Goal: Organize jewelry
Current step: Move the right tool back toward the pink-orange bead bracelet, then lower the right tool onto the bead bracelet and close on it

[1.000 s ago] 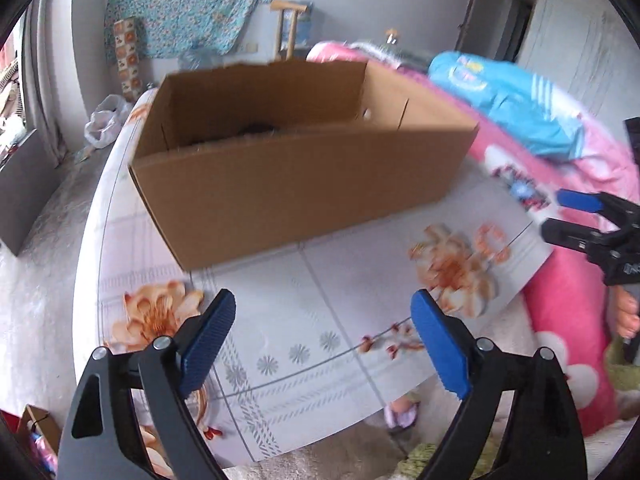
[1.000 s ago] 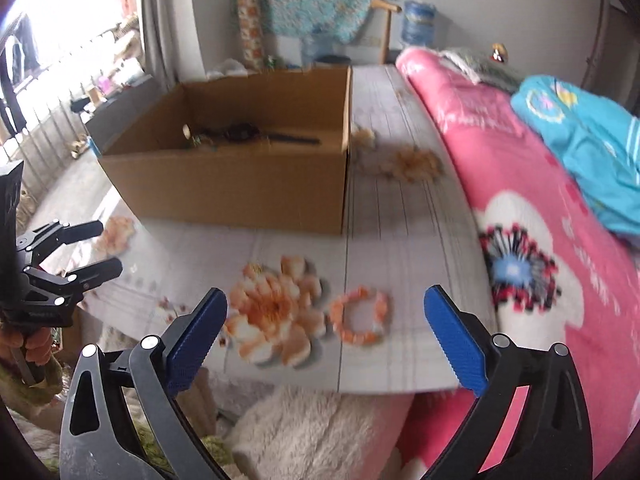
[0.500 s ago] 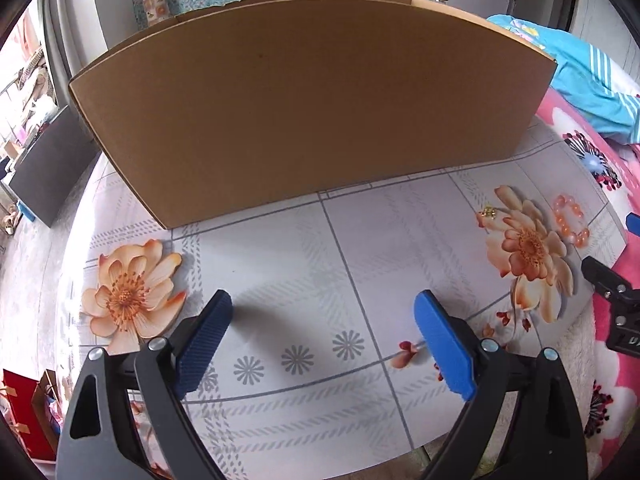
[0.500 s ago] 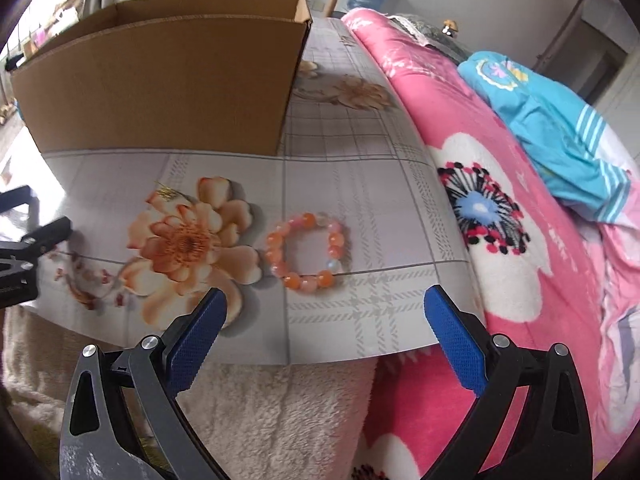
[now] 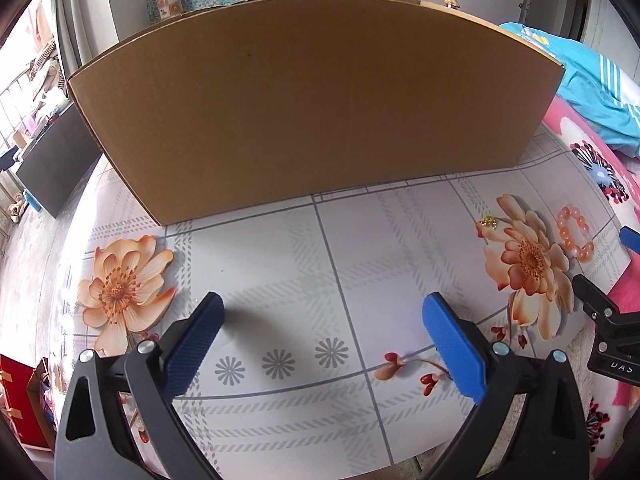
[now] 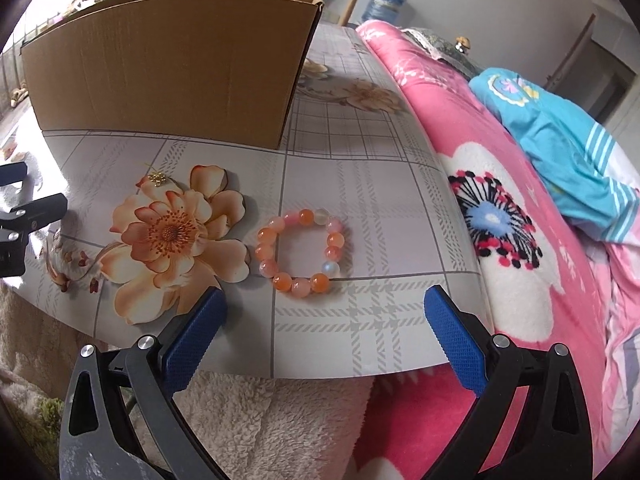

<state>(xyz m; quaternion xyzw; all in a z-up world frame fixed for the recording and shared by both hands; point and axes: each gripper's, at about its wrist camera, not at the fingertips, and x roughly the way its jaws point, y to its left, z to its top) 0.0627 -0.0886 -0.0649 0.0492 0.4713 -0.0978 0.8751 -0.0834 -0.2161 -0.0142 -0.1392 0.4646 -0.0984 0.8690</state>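
A bracelet of orange and pink beads (image 6: 320, 282) lies on the flower-print table (image 6: 360, 184) near its front edge. My right gripper (image 6: 325, 296) hovers open just in front of it, nothing between the fingers. A small gold piece (image 6: 158, 179) rests by a printed flower, left of the bracelet. Behind stands a tall cardboard box (image 6: 168, 60), its inside hidden. In the left wrist view my left gripper (image 5: 322, 304) hangs over bare table (image 5: 280, 248) before the box (image 5: 312, 112), jaws opening and empty. The bracelet (image 5: 564, 234) and gold piece (image 5: 489, 222) lie far right.
A pink flowered blanket (image 6: 520, 200) with a blue garment (image 6: 560, 128) lies right of the table. White fleece (image 6: 260, 408) is below the table's front edge. A dark cabinet (image 5: 52, 164) and a red box (image 5: 16, 396) stand left of the table.
Both grippers have come down and tilted toward the table. The box's inside has dropped out of sight and the bracelet now looks much nearer. The left jaws stand a little wider.
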